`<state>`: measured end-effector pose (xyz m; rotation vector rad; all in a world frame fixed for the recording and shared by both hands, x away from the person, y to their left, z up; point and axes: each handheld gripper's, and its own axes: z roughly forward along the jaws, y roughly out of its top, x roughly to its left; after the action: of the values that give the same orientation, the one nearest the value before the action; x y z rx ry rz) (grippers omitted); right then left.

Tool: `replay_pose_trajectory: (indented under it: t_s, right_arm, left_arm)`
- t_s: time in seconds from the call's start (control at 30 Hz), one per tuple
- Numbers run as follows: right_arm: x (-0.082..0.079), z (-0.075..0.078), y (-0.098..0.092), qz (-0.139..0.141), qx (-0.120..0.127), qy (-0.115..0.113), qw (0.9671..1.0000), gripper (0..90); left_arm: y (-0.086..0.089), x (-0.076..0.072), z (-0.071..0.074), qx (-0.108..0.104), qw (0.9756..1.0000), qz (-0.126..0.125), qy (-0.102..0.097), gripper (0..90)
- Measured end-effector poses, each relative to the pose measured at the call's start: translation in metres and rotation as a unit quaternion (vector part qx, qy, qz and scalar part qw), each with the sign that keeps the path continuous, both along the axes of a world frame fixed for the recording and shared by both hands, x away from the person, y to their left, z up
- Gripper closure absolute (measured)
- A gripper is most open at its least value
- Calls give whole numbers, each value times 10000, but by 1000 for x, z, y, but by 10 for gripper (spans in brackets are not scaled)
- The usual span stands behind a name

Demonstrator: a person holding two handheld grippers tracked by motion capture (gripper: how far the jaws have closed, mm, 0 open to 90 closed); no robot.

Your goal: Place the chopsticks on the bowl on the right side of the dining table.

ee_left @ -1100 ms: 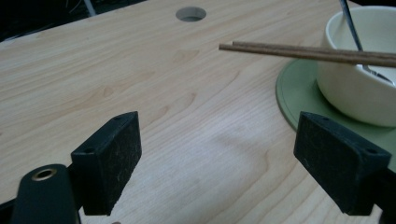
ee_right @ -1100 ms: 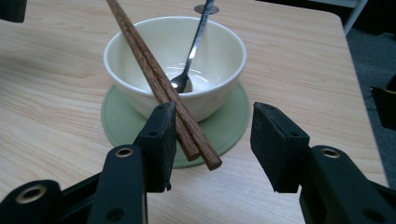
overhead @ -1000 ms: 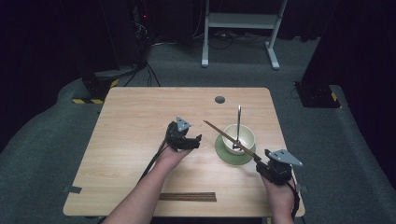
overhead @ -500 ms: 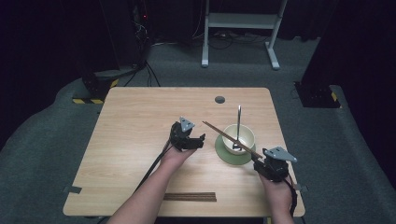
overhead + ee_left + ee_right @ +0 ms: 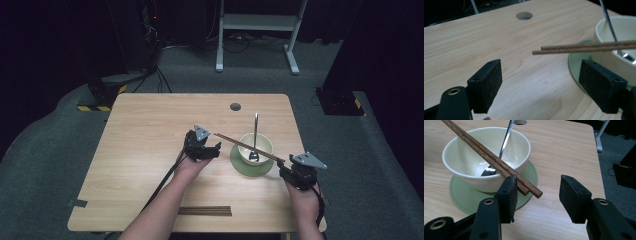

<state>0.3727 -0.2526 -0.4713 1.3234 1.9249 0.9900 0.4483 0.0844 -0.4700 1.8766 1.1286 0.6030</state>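
The 2 chopsticks (image 5: 491,157) lie across the bowl (image 5: 461,173), their near ends between my right gripper (image 5: 537,192)'s open jaws. My left gripper (image 5: 541,82), jaws wide and just closing slightly on nothing, sits below their far tips.

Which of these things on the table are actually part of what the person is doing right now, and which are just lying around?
In use:
- pair of chopsticks laid across the bowl
- left gripper, open
- right gripper, open

Lying about:
- spoon standing in the bowl
- green saucer under it
- second pair of chopsticks near the table's front edge
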Motion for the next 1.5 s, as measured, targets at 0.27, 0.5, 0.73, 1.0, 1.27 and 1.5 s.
replay_pose_trajectory:
  t_s: [0.27, 0.5, 0.73, 1.0, 1.27, 1.5]
  right_arm:
    - [12, -2, -6, -91, -57, 11, 9999, 504]
    - [25, -2, -9, -91, 32, 2, 10000, 523]
    - [29, -5, -7, 13, 49, -38, 10000, 520]
    - [26, -6, -4, 148, 15, -121, 9998, 501]
    - [25, -6, -2, 159, -1, -129, 9998, 501]
    - [25, -7, 3, 209, -75, -148, 9996, 502]
  left_arm:
    - [-9, 4, -2, 14, 10000, 75, -43, 196]
    - [-14, 5, -6, 12, 9999, 122, 66, 180]
    - [-22, 3, -12, 28, 9999, 20, 140, 180]
    - [-27, 3, -14, -76, 9999, -10, 124, 179]
    - [-33, 4, -16, -164, 9997, -109, 157, 187]
    - [-37, -1, -16, -174, 9996, -172, 151, 189]
